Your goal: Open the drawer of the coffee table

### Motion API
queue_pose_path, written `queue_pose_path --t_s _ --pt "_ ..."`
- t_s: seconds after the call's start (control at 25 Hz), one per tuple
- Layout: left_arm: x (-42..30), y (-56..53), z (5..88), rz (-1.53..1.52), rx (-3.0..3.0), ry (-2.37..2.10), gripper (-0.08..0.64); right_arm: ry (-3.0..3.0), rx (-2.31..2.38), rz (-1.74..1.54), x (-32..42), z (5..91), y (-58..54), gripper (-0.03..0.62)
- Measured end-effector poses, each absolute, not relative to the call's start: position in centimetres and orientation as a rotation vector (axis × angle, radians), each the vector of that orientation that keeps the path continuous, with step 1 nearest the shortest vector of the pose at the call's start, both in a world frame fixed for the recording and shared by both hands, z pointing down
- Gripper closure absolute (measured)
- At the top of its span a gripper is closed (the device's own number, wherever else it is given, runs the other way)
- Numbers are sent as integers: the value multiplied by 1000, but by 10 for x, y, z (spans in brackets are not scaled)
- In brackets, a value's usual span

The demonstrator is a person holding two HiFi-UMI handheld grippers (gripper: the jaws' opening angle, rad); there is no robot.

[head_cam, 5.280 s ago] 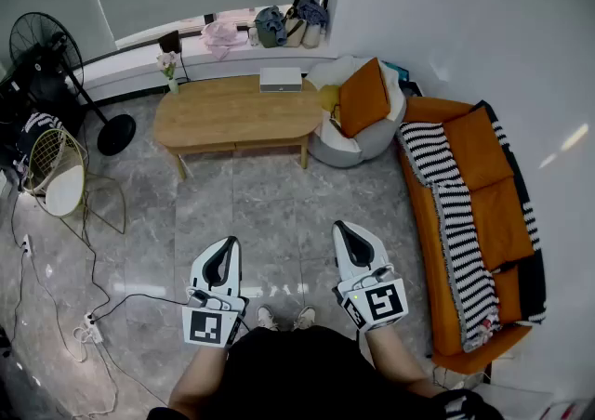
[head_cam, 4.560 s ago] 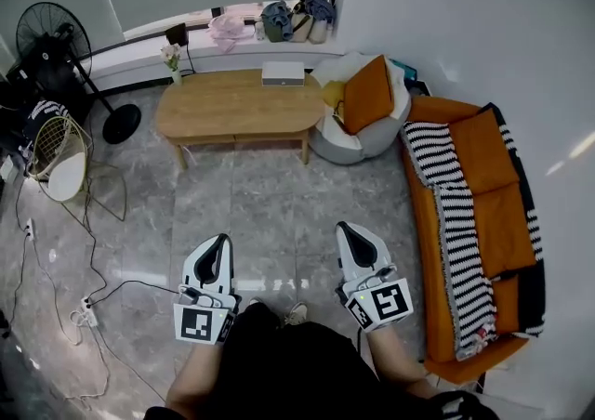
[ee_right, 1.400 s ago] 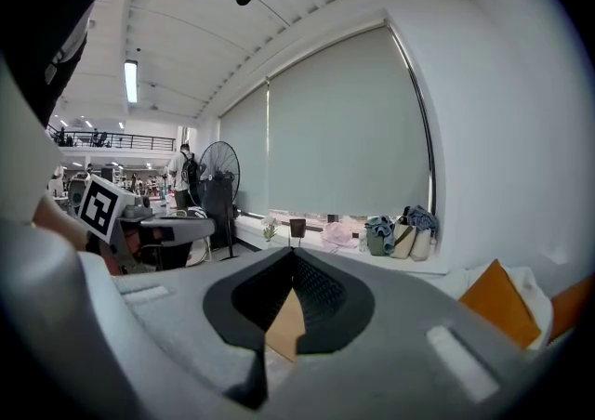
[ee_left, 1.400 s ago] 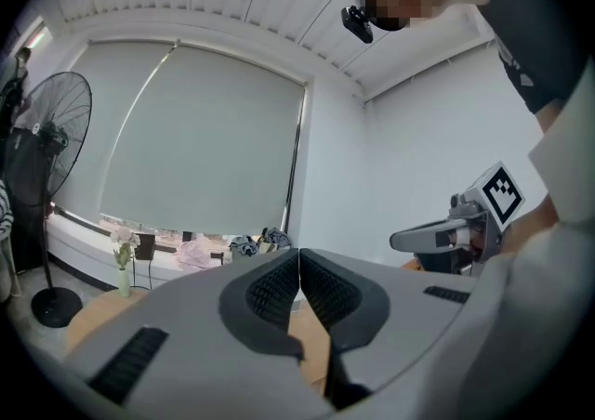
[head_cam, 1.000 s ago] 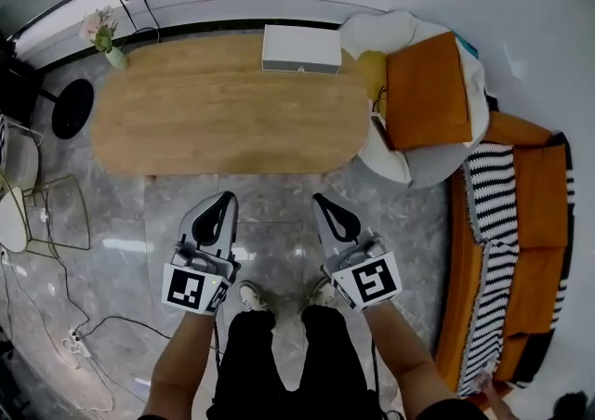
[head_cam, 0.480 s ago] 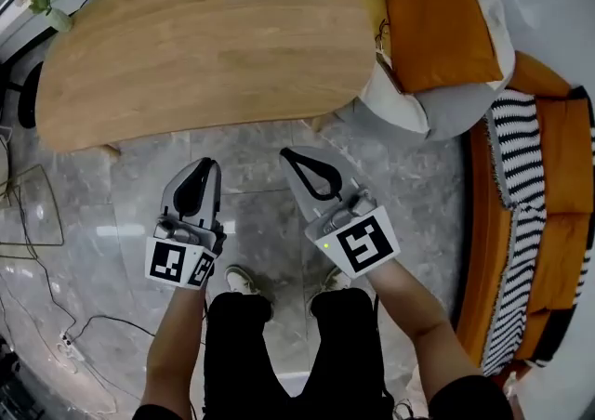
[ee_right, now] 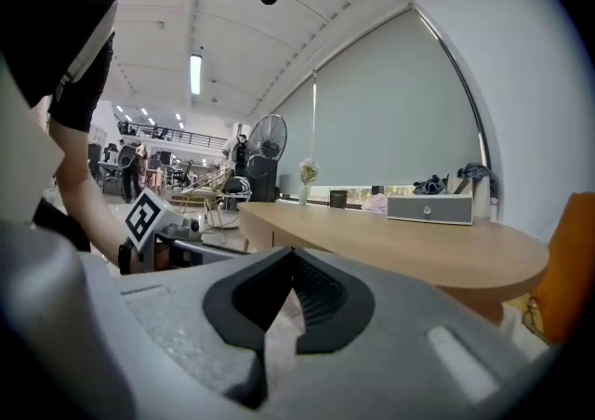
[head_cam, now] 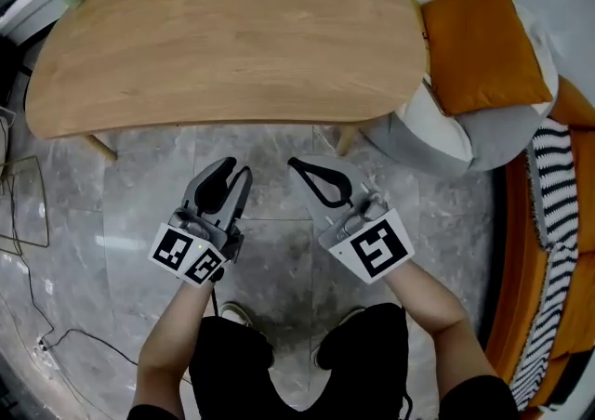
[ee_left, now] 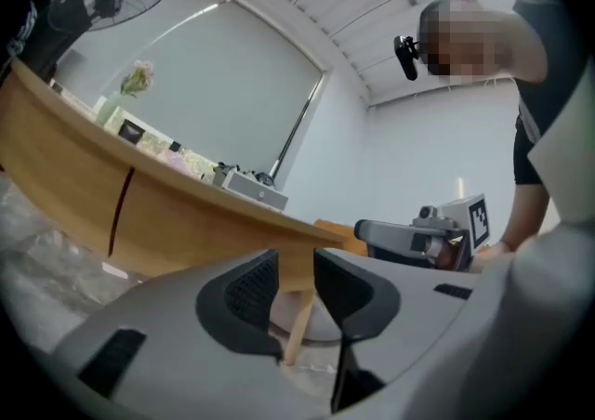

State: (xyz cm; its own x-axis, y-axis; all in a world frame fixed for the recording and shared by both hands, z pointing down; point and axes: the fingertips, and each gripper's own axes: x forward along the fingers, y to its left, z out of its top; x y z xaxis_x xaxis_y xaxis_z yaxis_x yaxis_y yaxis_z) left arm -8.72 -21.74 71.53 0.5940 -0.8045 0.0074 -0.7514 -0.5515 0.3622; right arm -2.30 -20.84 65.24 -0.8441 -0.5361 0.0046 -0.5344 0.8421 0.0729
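Head view suggests the approach step: oval light-wood desk [head_cam: 223,46] at 12 o'clock. Left hand-held gripper [head_cam: 234,169] has just been opening, narrow and empty; right hand-held gripper [head_cam: 296,165] is closed. The next move likely calls for reaching the drawer front [ee_left: 191,223].

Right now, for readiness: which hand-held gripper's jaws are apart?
Left grey hand-held gripper: its jaws have just been opening, nothing between; the right grey hand-held gripper's meet.

The coffee table [head_cam: 223,46] is matt pale wood. The floor [head_cam: 130,214] is glossy grey stone, the cushion [head_cam: 483,46] orange cloth
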Motion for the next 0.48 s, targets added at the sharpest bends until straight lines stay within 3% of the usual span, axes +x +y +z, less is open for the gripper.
queue_pose_path --t_s 0.28,0.48 --pt "-90 -239 762 -328 2577 -1175 448 -2973 794 -280 -34 713 -221 592" --pt "-92 -248 772 -365 2523 -1126 421 -2898 812 -118 -30 725 -219 592"
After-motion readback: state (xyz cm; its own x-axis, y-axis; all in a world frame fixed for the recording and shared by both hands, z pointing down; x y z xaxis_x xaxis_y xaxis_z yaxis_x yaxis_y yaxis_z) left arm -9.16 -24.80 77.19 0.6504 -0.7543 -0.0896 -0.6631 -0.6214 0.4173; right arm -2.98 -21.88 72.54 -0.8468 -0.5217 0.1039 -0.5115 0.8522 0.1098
